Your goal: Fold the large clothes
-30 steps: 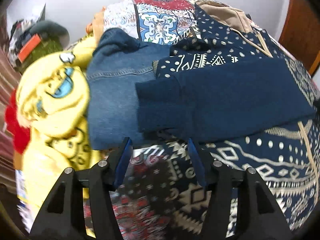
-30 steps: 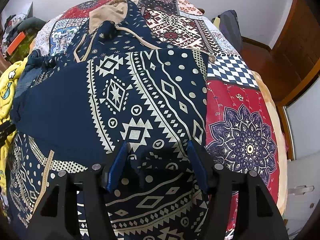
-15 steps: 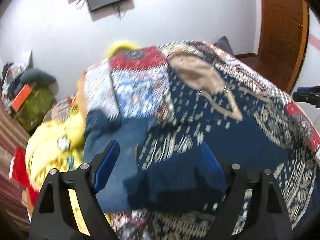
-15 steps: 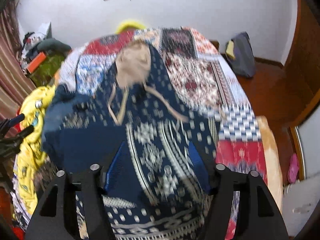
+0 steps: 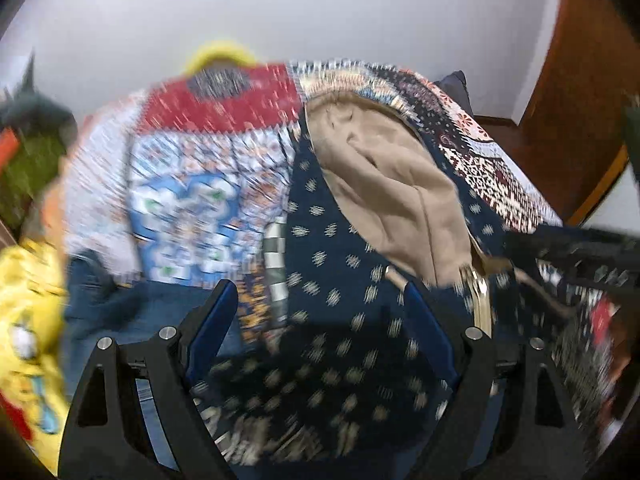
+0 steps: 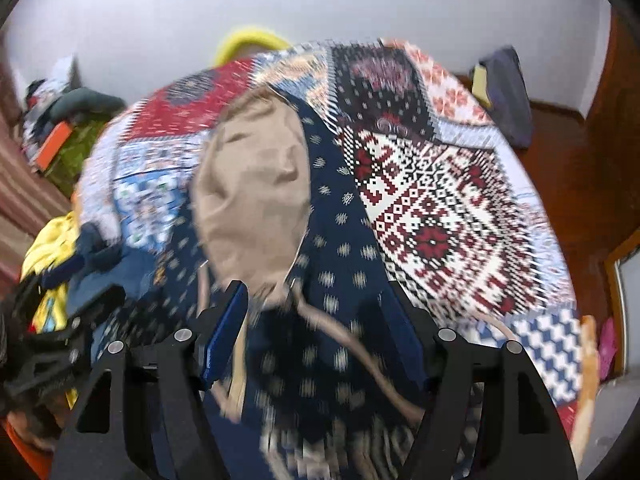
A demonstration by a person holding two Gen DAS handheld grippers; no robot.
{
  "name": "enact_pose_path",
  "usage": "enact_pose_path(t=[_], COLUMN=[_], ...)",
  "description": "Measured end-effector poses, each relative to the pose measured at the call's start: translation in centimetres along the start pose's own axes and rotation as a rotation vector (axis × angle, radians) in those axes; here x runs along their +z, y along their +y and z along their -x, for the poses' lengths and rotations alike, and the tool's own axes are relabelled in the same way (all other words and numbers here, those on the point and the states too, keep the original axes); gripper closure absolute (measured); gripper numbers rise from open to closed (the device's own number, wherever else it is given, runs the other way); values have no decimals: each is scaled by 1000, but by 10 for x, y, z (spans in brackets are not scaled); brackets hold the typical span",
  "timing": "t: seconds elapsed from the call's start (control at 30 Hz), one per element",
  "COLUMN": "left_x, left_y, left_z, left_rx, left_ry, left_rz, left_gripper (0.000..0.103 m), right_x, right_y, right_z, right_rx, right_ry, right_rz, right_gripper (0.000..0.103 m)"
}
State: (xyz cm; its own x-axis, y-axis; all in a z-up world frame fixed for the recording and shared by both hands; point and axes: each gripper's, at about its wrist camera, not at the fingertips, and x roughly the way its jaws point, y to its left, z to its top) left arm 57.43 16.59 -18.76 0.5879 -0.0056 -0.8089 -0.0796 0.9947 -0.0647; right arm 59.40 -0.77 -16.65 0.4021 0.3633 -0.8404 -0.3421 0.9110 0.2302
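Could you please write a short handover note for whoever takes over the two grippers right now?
Left gripper: open, jaws just widened, nothing pinched.
Right gripper: open, jaws just widened, nothing pinched.
Navy patterned hoodie lies on the patchwork bedspread, tan hood lining facing up, drawstrings loose.
Yellow clothes and a denim piece lie at the bed's left side.
Done: unclear.
Left: fold the hood end.

A patchwork bedspread covers the bed; a yellow garment lies beside it.
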Motion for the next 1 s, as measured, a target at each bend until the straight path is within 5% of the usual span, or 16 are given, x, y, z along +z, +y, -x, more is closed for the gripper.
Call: enact_pose_path(t=[0.17,0.33,0.47,0.53,0.57,0.6,0.7,1.0], left_x=[18,18,13,12,13,13,14,-27], left_y=[19,28,18,7,-1,-9,-23,-32], left_z=[-60,-89,-90,-81,-75,-68,-34,107], left_rx=[-92,-141,-118,-82,-64,-26,11,-78], left_ry=[113,130,102,73,65,54,-4,-143], left_rz=[145,249,212,152,102,59,-24,-177], left_gripper=[18,19,43,70,85,88,91,91], right_x=[14,17,9,6,3,1,-8,-60], right_y=[-19,-29,-24,-19,-16,-12,-1,16], right_z=[-45,-69,-67,-59,-53,-44,-9,114], right_rx=[3,-20,1,18,13,1,14,111], right_ry=[73,91,54,45,35,9,-48,-174], right_rz=[-78,-67,-17,17,32,53,109,210], right_gripper=[37,38,57,88,90,90,92,92])
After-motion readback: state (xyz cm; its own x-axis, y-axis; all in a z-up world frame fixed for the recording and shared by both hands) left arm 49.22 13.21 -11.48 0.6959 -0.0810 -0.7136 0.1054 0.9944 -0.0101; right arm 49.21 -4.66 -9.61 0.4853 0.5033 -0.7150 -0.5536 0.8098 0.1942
